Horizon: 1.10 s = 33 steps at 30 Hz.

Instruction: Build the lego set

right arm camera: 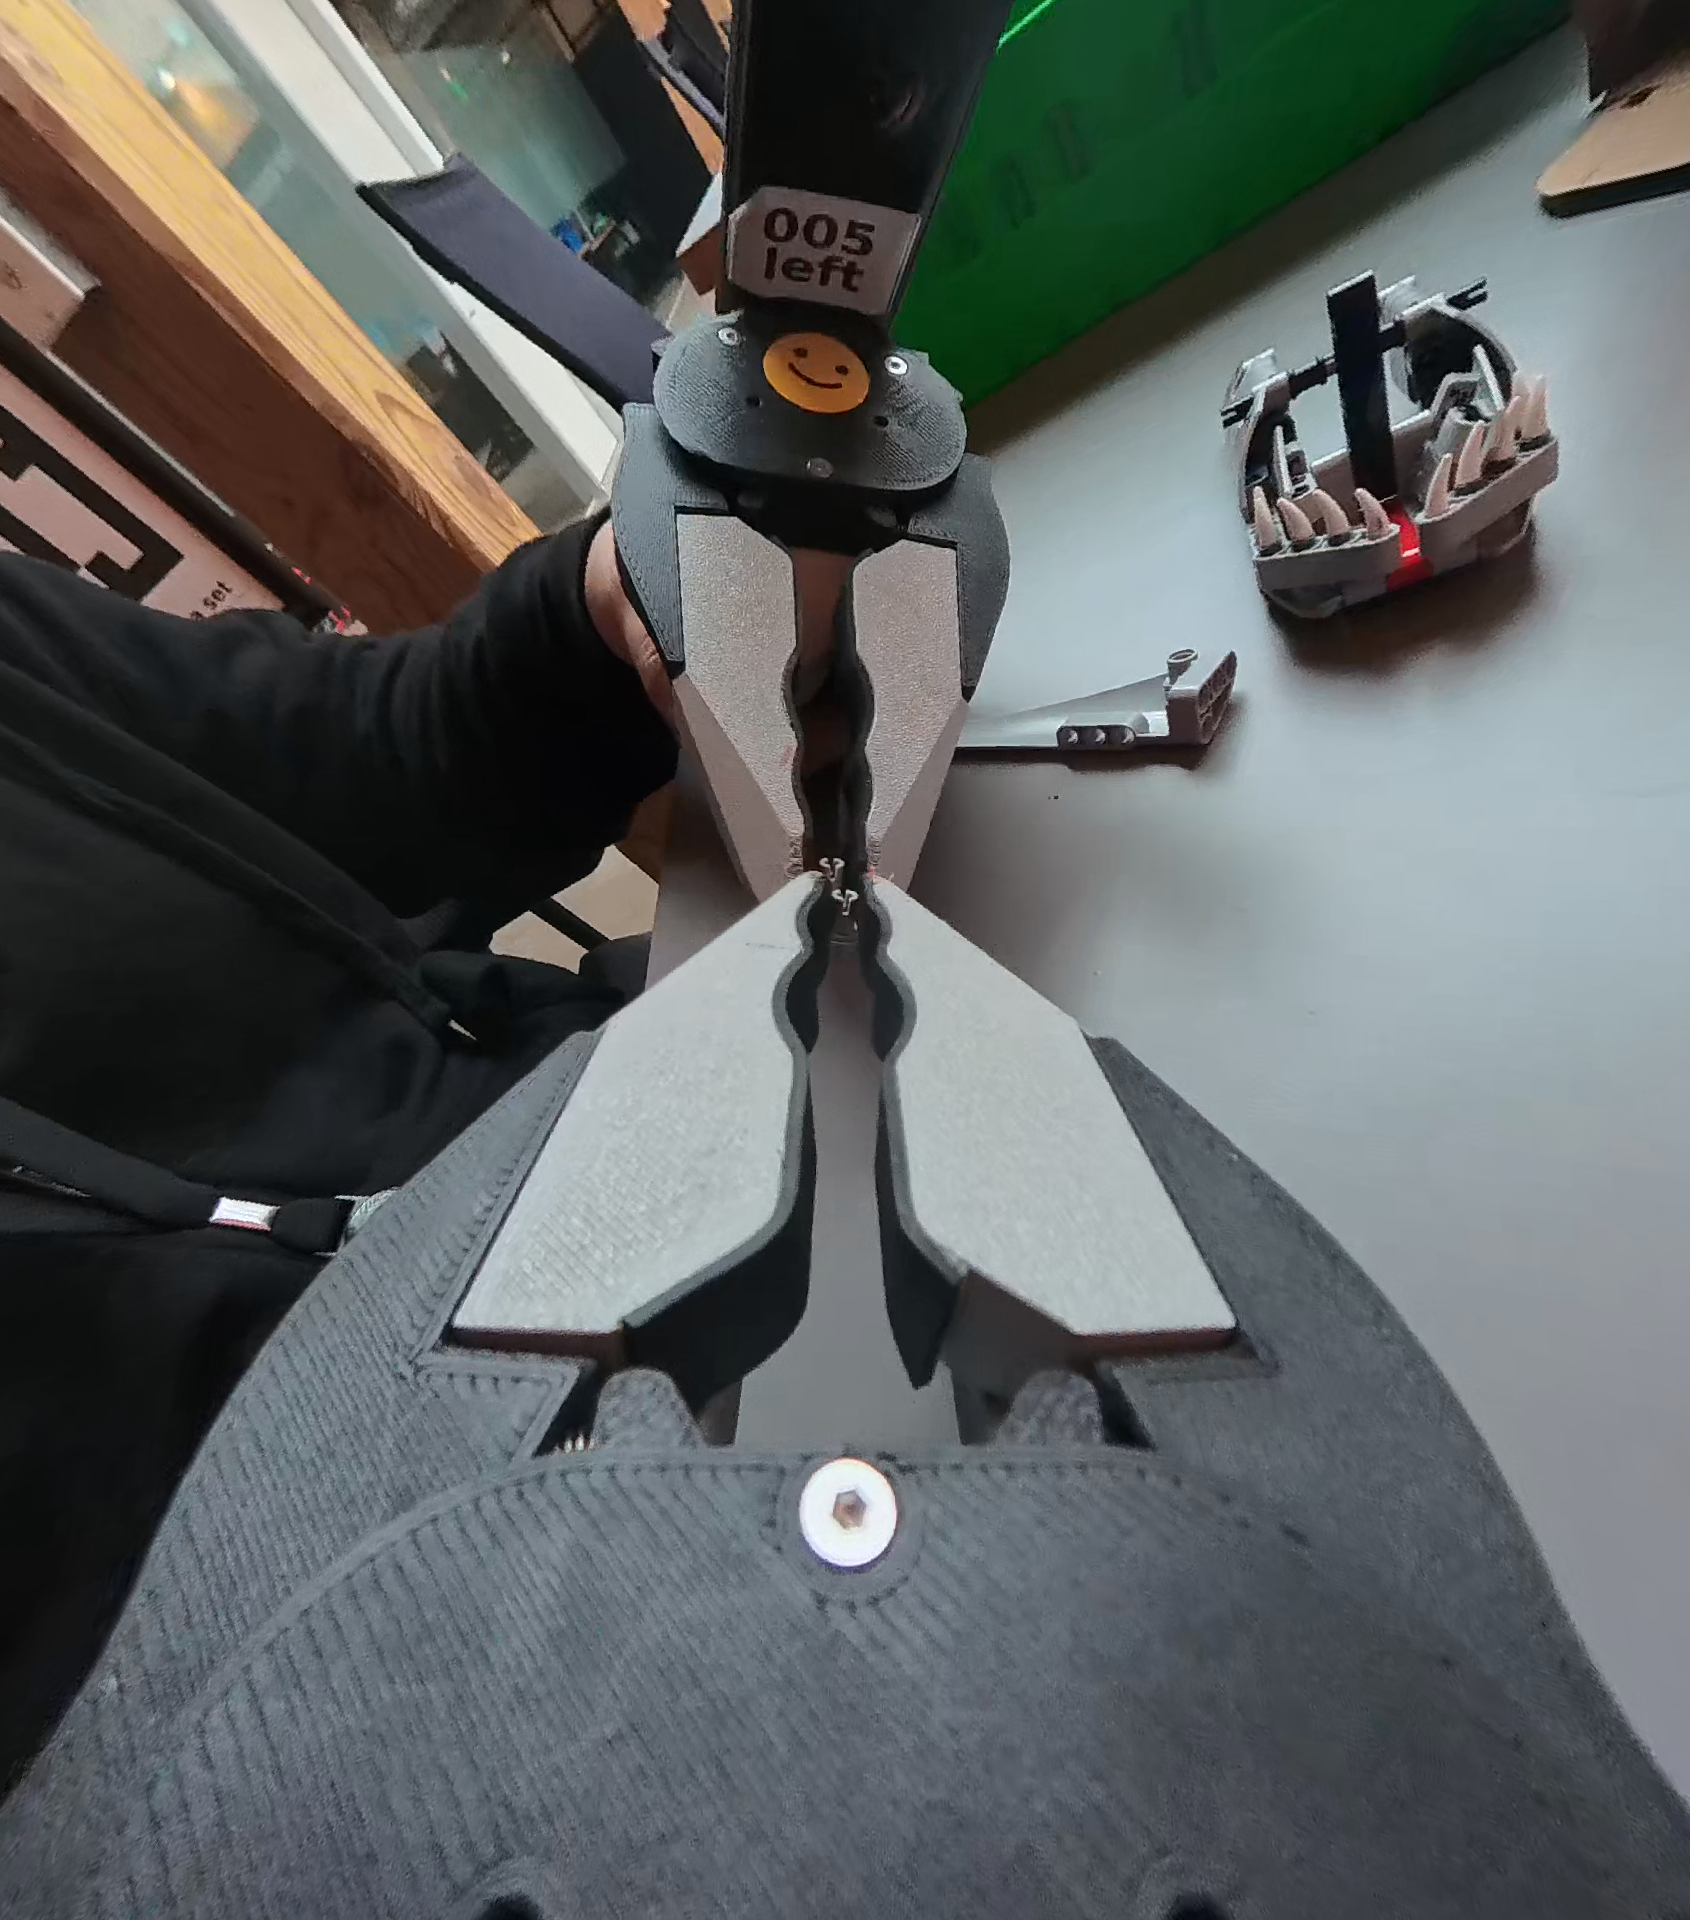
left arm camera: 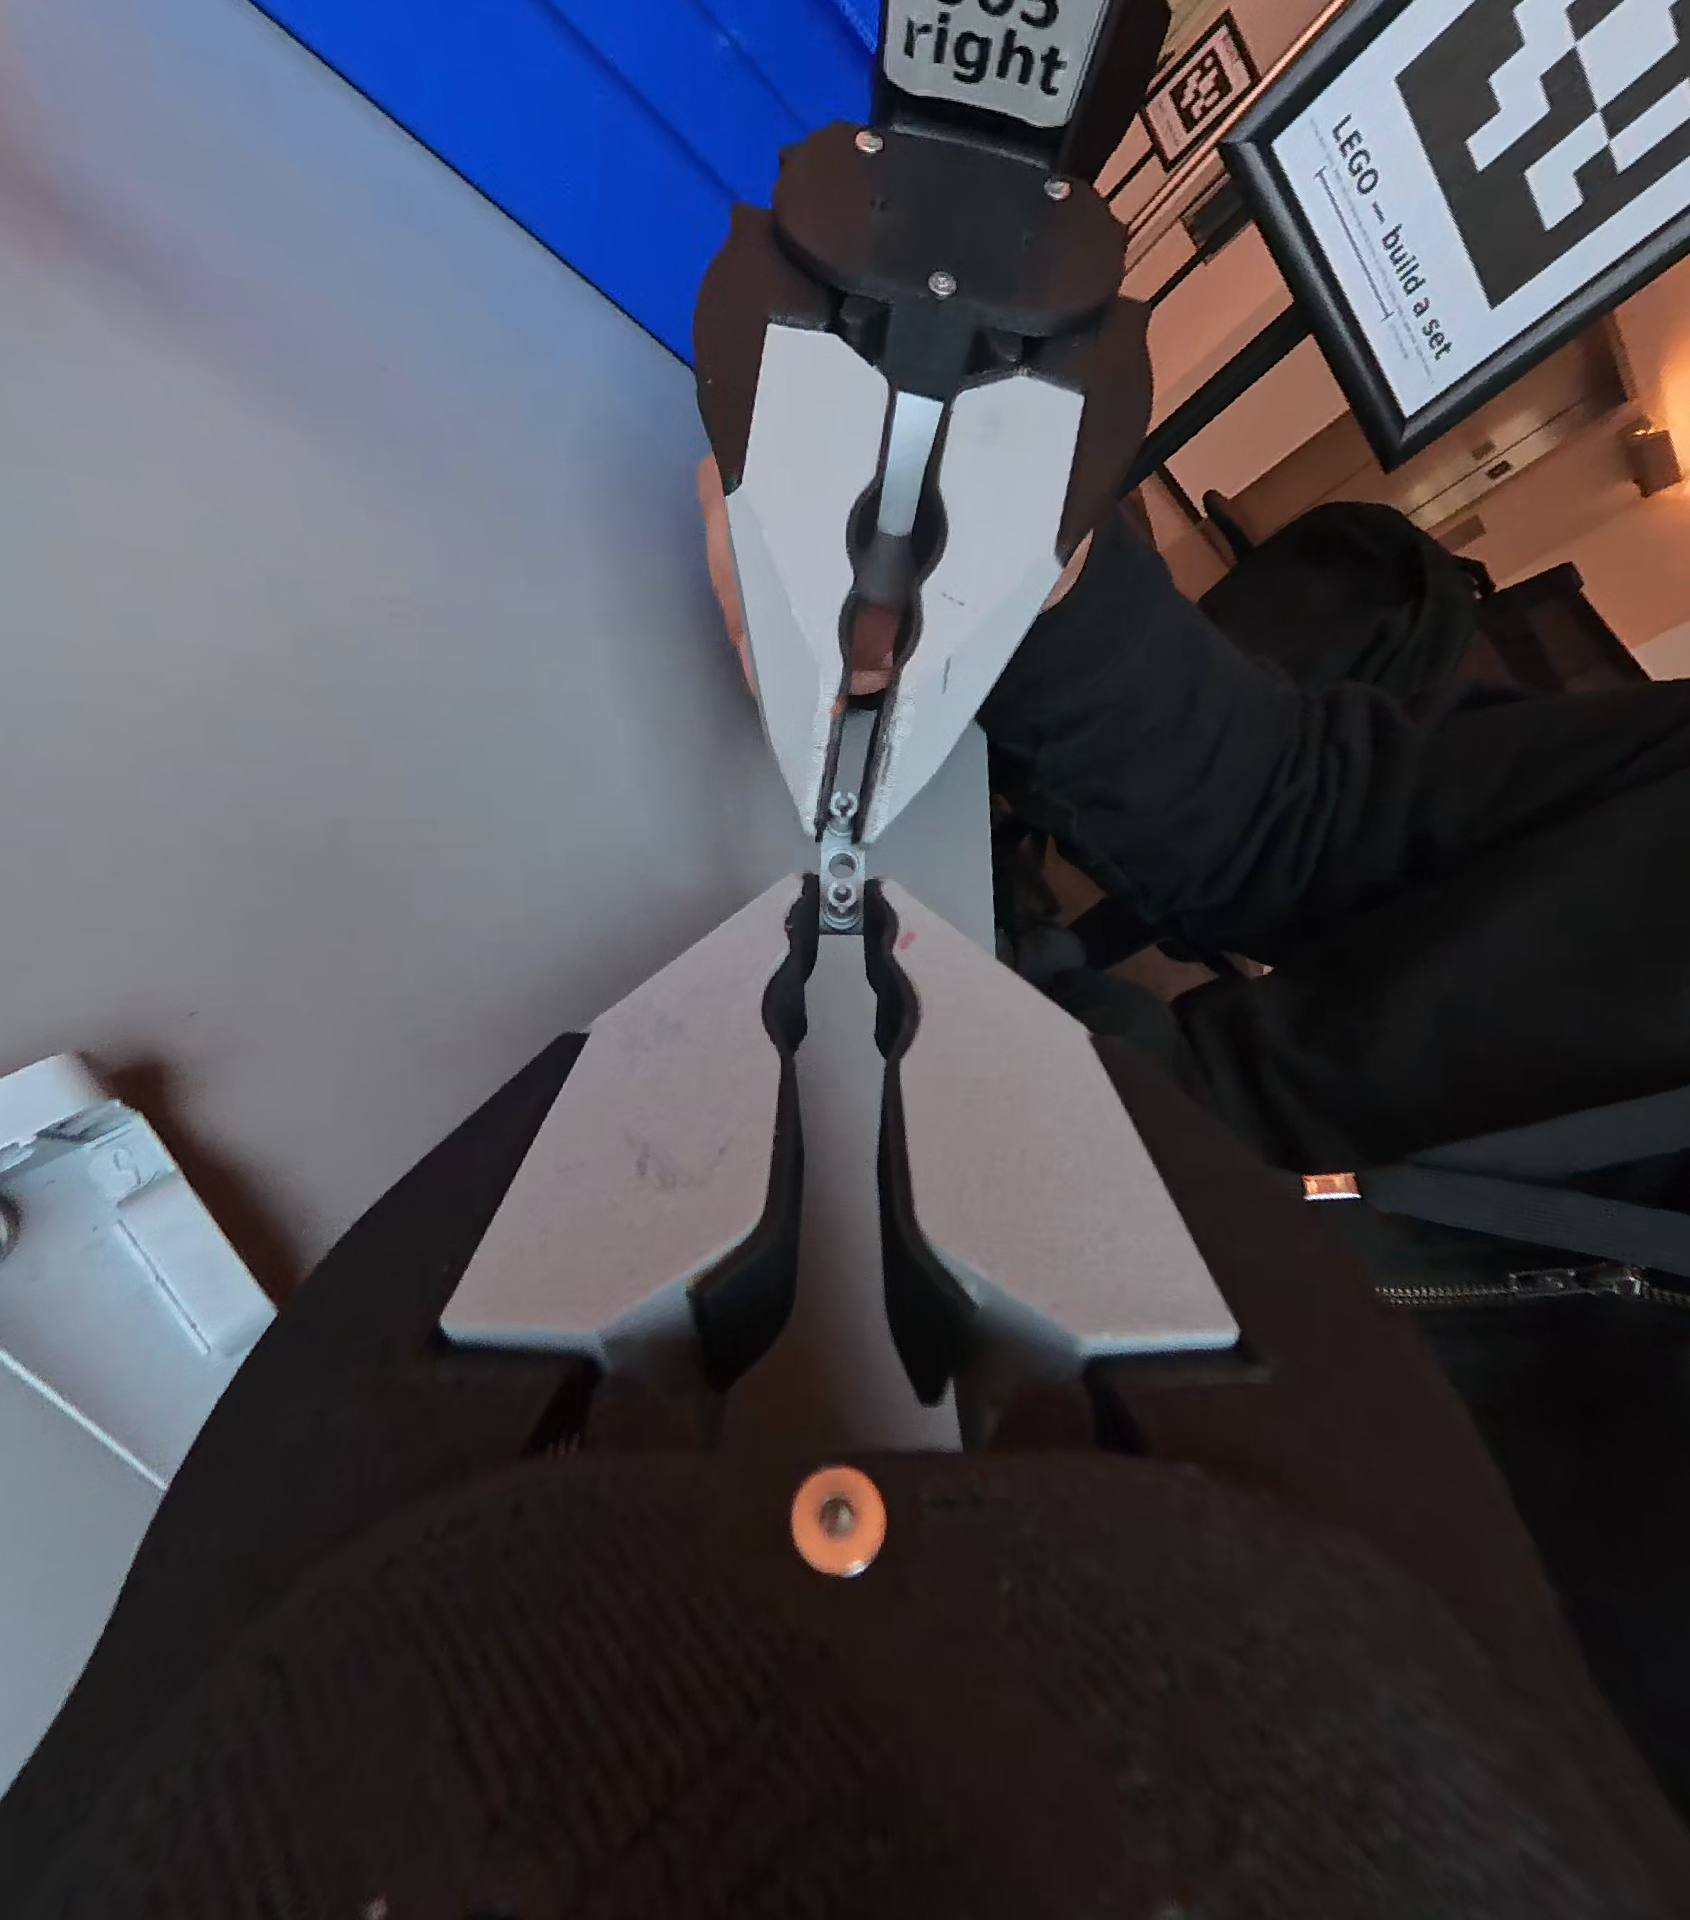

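I had the left gripper (left arm camera: 841,899) and right gripper (right arm camera: 846,902) tip to tip above the table (right arm camera: 1340,1039), a small piece (left arm camera: 842,883) between them. The half-built model (right arm camera: 1392,488) sat ahead and right of my right gripper, a loose panel (right arm camera: 1101,717) nearer.

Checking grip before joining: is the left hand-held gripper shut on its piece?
Shut: the left hand-held gripper has its fingertips pinching the small grey Lego piece on both sides.

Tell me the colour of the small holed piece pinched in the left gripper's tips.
Light grey small holed piece, clearest in the left wrist view.
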{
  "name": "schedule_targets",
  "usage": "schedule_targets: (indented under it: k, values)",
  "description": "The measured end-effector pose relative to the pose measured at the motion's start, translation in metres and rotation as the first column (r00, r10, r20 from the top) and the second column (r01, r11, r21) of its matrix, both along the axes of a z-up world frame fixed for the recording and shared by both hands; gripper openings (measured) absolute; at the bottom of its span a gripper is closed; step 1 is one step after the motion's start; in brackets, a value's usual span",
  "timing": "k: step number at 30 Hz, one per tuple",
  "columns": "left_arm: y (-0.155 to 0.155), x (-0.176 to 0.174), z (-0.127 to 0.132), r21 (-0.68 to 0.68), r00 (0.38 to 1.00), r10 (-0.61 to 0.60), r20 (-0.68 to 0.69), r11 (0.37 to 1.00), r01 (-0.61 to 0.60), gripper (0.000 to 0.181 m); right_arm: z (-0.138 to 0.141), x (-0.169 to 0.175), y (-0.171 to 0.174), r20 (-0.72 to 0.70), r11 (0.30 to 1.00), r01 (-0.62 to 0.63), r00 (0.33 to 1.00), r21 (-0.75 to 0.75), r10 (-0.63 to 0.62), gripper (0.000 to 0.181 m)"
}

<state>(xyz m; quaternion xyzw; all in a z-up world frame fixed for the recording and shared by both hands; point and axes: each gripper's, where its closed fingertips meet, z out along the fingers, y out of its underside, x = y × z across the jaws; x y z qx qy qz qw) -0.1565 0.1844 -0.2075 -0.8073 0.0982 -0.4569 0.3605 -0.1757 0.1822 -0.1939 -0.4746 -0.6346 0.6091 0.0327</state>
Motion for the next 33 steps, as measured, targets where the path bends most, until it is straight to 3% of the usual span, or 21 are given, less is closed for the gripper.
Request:
schedule_targets:
  k: [10, 18, 21, 23, 33]
  values:
    - [0.016, -0.005, 0.018, 0.072, 0.984, 0.110, 0.139, 0.990, -0.121, 0.005, 0.010, -0.002, 0.011, -0.022, 0.993, 0.037, 0.999, -0.116, -0.040, 0.000]
    - [0.021, -0.007, 0.026, 0.124, 0.978, 0.145, 0.152, 0.978, -0.165, 0.005, 0.021, -0.006, 0.017, -0.074, 0.981, 0.092, 0.992, -0.173, -0.106, 0.000]
    - [0.020, -0.005, 0.027, 0.117, 0.978, 0.130, 0.163, 0.982, -0.150, 0.015, 0.028, -0.007, 0.020, -0.101, 0.968, 0.107, 0.986, -0.225, -0.132, 0.000]
    - [0.022, -0.006, 0.029, 0.160, 0.977, 0.153, 0.150, 0.971, -0.177, 0.005, 0.029, -0.007, 0.020, -0.108, 0.969, 0.111, 0.985, -0.221, -0.137, 0.000]
    - [0.018, -0.004, 0.034, 0.263, 0.988, 0.146, 0.056, 0.952, -0.155, 0.005, 0.034, -0.002, 0.015, -0.168, 0.979, 0.080, 0.979, -0.185, -0.112, 0.000]
